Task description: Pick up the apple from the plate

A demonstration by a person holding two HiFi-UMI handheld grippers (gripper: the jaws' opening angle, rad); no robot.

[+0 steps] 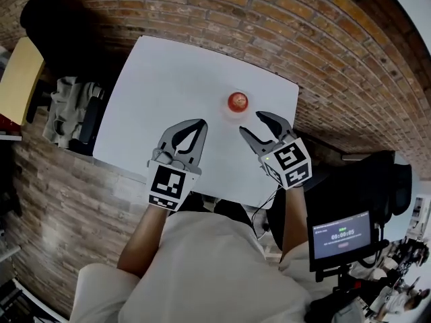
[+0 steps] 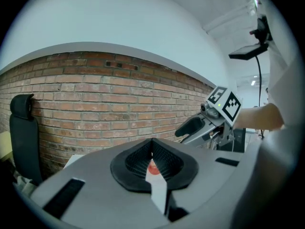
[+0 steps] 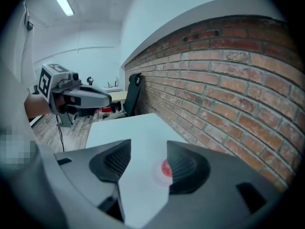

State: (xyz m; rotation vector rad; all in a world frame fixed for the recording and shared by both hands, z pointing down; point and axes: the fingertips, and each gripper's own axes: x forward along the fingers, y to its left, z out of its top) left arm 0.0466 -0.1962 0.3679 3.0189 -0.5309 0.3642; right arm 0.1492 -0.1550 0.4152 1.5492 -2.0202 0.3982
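1 apple [image 1: 237,101], 1 plate [image 1: 227,112], 1 white table [image 1: 175,79]. 2 grippers: left gripper [image 1: 200,122], right gripper [image 1: 250,121]. 1 black chair [image 1: 47,19], 1 screen [image 1: 342,235].

Your desk [image 1: 175,73] looks smooth, matt white, and the apple [image 1: 237,101] on it shines glossy red. Your left tool [image 1: 199,124] and right tool [image 1: 252,122] look like matt grey plastic with black ribbed pads [image 3: 116,160]. The brick wall [image 1: 269,12] is rough.

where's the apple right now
In the head view the apple sits on its plate, right of centre on the white table, just beyond the open right gripper.
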